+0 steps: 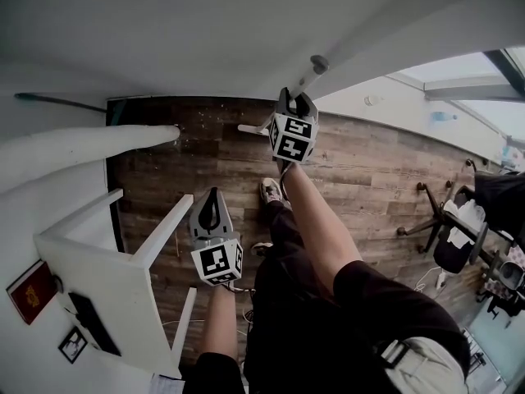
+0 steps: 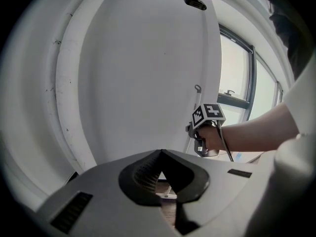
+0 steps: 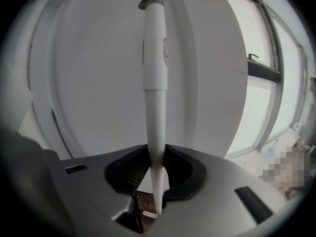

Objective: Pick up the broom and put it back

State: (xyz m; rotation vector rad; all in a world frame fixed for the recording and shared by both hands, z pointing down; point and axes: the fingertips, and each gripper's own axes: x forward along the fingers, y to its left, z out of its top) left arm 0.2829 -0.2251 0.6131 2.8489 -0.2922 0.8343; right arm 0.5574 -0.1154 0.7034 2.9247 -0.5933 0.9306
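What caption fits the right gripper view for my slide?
Right gripper clamped on the white broom handle, which rises before a white wall, window at right.

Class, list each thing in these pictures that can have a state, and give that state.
right tongs: shut on the broom handle.
broom: held by its handle, roughly upright, near the white wall.
left tongs: shut, holding nothing.
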